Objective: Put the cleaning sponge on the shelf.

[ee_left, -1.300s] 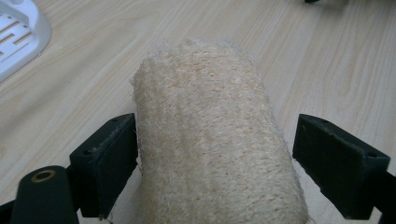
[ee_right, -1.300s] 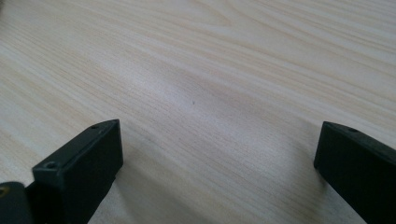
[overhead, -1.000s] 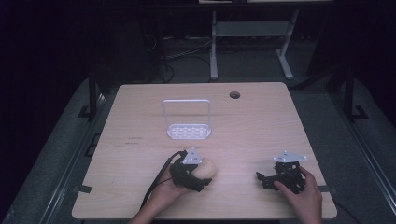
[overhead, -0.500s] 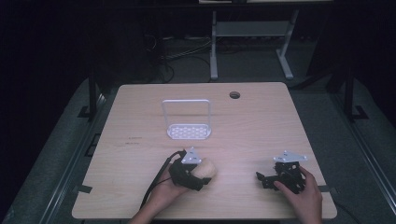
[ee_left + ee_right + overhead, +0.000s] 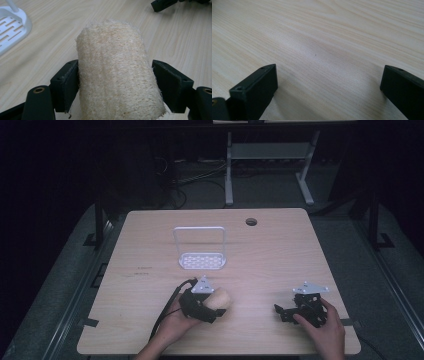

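Left gripper (image 5: 115,82) clamped across loofah sponge (image 5: 117,72), pads on both flanks at mid-body. Likely light, springy, fibrous: grips well, squashes easily, so keep mid-body hold. Right gripper (image 5: 329,87) jaws wide apart, nothing between.

The loofah sponge (image 5: 117,72) is a pale beige, fibrous cylinder with a coarse, fuzzy weave and faint ribs running along its length. It lies on its side on the light wooden table (image 5: 280,255), near the front edge and left of centre, just in front of the white rack (image 5: 200,249), with its rounded end pointing away
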`<state>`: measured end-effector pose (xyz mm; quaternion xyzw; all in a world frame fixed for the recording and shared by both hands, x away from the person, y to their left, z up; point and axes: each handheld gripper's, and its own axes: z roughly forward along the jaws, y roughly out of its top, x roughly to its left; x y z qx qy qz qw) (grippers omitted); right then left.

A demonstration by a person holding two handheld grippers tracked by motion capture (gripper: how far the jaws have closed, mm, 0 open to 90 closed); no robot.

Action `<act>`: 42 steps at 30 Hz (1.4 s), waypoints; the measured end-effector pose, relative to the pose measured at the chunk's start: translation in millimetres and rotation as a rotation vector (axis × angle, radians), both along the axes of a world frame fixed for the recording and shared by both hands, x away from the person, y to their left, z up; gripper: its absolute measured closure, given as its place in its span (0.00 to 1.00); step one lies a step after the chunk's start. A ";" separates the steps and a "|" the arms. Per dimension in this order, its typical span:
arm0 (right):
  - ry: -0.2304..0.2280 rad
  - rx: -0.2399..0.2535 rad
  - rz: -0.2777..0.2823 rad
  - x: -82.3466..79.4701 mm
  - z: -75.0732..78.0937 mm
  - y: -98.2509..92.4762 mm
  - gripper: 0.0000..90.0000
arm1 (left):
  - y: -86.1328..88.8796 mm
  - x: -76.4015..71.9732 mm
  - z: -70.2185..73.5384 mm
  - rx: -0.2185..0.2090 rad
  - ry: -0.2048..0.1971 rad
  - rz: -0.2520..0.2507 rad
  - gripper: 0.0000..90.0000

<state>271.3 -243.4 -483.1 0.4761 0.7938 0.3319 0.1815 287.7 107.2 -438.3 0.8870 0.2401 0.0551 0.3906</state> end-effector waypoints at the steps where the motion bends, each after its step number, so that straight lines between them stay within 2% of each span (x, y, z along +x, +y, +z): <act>1: 0.000 0.000 0.000 0.0 0.0 0.0 0.01 | 0.6 0.2 1.4 0.001 -0.003 -0.001 0.27; 7: 0.000 0.000 0.000 0.0 0.0 0.0 0.01 | 4.1 3.4 6.7 -0.015 -0.010 0.010 0.27; 18: 0.000 0.000 0.000 0.0 0.0 0.0 0.01 | 10.8 13.5 15.0 -0.018 -0.026 0.024 0.27; 31: 0.000 0.000 0.000 0.0 0.0 0.0 0.01 | 15.3 27.7 23.6 -0.037 -0.036 0.049 0.27; 42: 0.000 0.000 0.000 0.0 0.0 0.0 0.01 | 17.1 41.5 31.3 -0.036 -0.051 0.059 0.27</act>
